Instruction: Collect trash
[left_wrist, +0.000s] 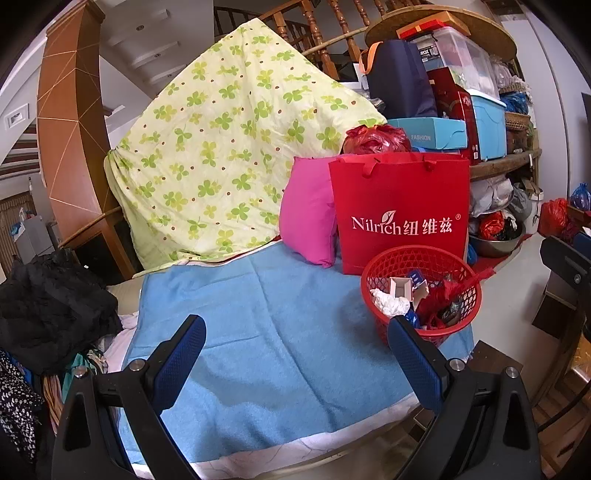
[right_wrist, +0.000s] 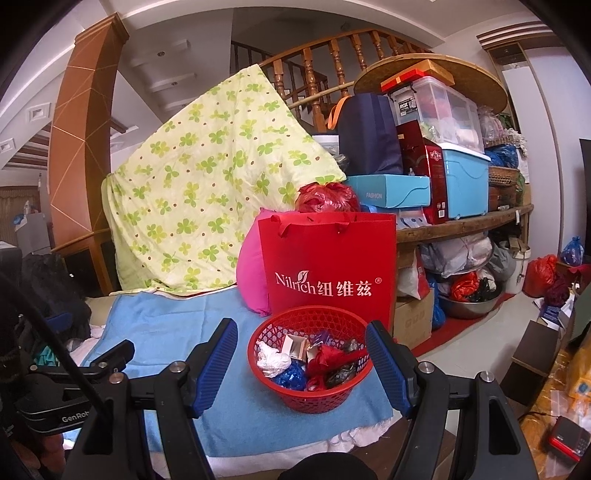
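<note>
The red basket (right_wrist: 310, 363) stands on the blue towel (left_wrist: 258, 332), just in front of the red paper bag (right_wrist: 328, 266). It holds the trash (right_wrist: 295, 362): crumpled white paper, a small box, and what may be wrappers. Both the left gripper (left_wrist: 295, 363) and the right gripper (right_wrist: 301, 365) are released and grasp nothing.
</note>
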